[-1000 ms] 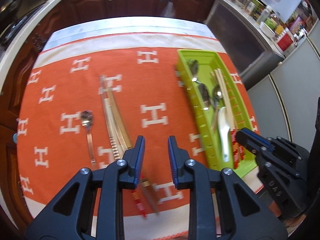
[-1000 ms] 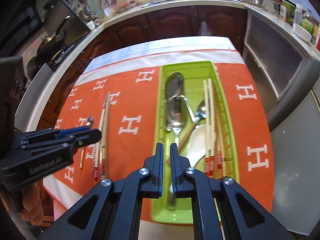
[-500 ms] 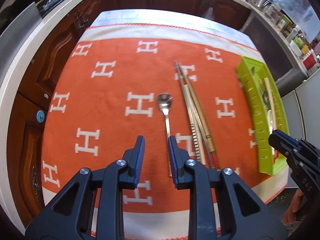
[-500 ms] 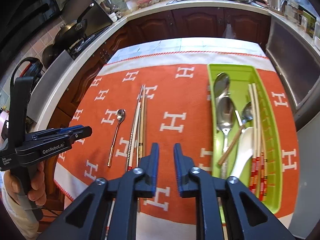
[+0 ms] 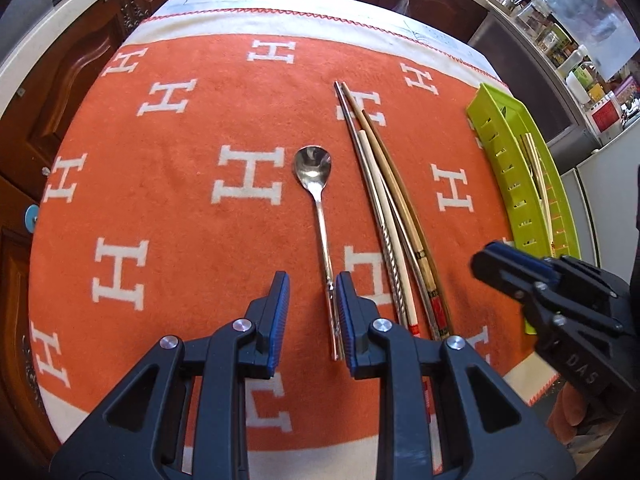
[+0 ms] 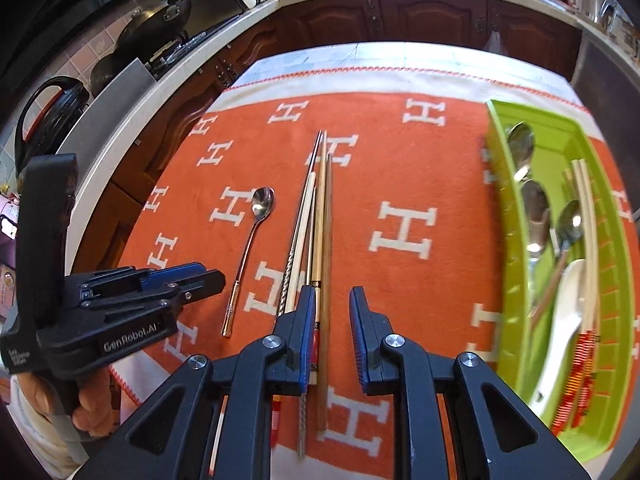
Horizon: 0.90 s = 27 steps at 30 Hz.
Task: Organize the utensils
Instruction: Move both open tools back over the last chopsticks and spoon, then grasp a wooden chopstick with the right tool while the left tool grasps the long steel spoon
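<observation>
A small metal spoon [image 5: 320, 216] lies on the orange cloth, handle toward me; it also shows in the right wrist view [image 6: 250, 248]. My left gripper [image 5: 311, 312] is open above the spoon's handle end, which shows between the jaws. Several chopsticks [image 5: 392, 216] lie just right of the spoon, also in the right wrist view [image 6: 314, 240]. My right gripper [image 6: 330, 328] is open over their near ends. The green utensil tray [image 6: 508, 264] at the right holds spoons, a white ladle spoon and chopsticks.
The orange cloth [image 5: 180, 184] with white H marks covers the table. Dark wooden cabinets and a counter with pans stand behind and to the left. The tray's slotted wall [image 5: 508, 184] shows at the right of the left wrist view.
My left gripper moved left from beside the tray to over the spoon and came lower. My right gripper left the tray, moved left over the chopsticks and opened.
</observation>
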Motion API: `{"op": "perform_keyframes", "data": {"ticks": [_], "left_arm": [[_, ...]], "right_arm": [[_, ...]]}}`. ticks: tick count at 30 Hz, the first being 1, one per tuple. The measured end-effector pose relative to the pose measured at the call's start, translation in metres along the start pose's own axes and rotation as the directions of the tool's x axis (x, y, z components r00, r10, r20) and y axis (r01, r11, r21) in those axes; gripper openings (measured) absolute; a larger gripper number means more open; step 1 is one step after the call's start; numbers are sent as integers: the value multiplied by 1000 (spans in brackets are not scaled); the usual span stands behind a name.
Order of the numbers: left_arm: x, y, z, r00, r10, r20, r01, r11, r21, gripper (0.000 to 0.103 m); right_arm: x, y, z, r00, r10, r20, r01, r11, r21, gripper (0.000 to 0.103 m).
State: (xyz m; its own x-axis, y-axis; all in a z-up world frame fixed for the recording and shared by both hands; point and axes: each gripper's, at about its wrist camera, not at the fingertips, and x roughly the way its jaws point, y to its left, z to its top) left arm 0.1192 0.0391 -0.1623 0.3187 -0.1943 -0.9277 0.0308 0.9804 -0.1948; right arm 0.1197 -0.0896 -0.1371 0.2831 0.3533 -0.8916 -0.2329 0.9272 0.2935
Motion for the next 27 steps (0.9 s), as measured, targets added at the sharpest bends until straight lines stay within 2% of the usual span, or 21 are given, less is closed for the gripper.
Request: {"op": "perform_keyframes", "data": {"ticks": [6, 14, 19, 27], "left_arm": [[18, -7, 8, 1000, 10, -16, -10, 1000, 17, 21], [29, -8, 22, 1000, 15, 1, -15, 1000, 27, 21], [32, -10, 28, 999, 25, 22, -26, 999, 34, 21], [32, -7, 28, 998, 31, 46, -33, 999, 41, 21]], "right_arm": [[27, 1, 7, 999, 23, -27, -23, 1000, -9, 17], [55, 1, 13, 999, -7, -50, 5, 999, -42, 17], [59, 4, 16, 999, -35, -24, 33, 997, -70, 14], [60, -3, 18, 1000, -13, -23, 11, 998, -67, 13]]}}
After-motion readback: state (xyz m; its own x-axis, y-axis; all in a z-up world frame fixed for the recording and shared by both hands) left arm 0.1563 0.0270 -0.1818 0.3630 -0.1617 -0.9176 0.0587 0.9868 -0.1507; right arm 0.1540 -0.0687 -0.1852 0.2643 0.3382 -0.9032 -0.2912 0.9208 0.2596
